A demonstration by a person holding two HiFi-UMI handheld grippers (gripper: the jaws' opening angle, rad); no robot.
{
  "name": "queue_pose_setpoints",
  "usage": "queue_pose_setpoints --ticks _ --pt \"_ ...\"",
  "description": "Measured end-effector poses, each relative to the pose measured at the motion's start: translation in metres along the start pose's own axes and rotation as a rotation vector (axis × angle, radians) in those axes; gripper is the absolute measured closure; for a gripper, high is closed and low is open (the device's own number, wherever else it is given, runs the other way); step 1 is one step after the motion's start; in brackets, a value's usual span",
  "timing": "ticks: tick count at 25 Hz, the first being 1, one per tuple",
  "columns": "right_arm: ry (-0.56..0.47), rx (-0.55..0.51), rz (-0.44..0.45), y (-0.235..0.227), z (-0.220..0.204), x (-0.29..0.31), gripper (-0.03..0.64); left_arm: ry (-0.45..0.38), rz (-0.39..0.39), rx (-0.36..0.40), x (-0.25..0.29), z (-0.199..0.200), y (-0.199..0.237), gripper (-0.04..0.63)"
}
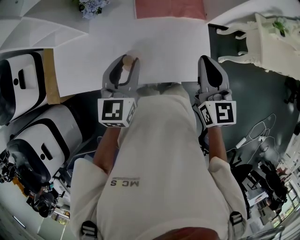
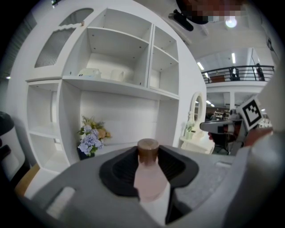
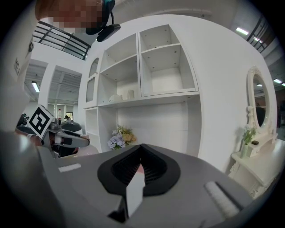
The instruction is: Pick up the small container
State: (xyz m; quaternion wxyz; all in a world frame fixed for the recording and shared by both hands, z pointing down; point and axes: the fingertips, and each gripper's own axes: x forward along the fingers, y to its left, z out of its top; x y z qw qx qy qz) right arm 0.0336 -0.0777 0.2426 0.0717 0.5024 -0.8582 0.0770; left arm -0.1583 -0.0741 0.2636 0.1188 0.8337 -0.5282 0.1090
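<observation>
**A:** Two sets of tongs, so nearest first. What is each one doing?

**B:** The left tongs (image 2: 148,156) are pinching the small bottle (image 2: 150,180). Its pale pink body is squeezed between the dark pads, and its brown cap (image 2: 148,149) pokes up past them. The right tongs (image 3: 141,164) are pressed together with nothing between them. They hang at about three o'clock of the left pair, and I'd say they are idle because one grip is enough.

**A:** Where exactly is the container?

**B:** It is upright in the left grip, over the near edge of the white counter (image 1: 159,44), at roughly eleven o'clock from the person's chest. I cannot tell whether its base touches the counter.

**A:** Why hold it by the body?

**B:** My guess is that the pads get more surface there than on the narrow cap, so the bottle is less likely to tip or slip.

**A:** And further off?

**B:** A pink cloth (image 1: 169,8) lies at twelve o'clock on the counter's far side, and a blue-and-peach bouquet (image 2: 91,136) sits at eleven. Behind them a white shelf unit (image 2: 116,58) rises.
</observation>
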Motion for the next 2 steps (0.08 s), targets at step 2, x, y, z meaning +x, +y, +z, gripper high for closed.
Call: queue_pose_setpoints --ticks 2 --pt "0.006 -0.003 -0.008 -0.0003 -0.0029 0.0005 0.627 -0.002 0.002 0.000 -0.0007 -0.0002 0.0014 0.456"
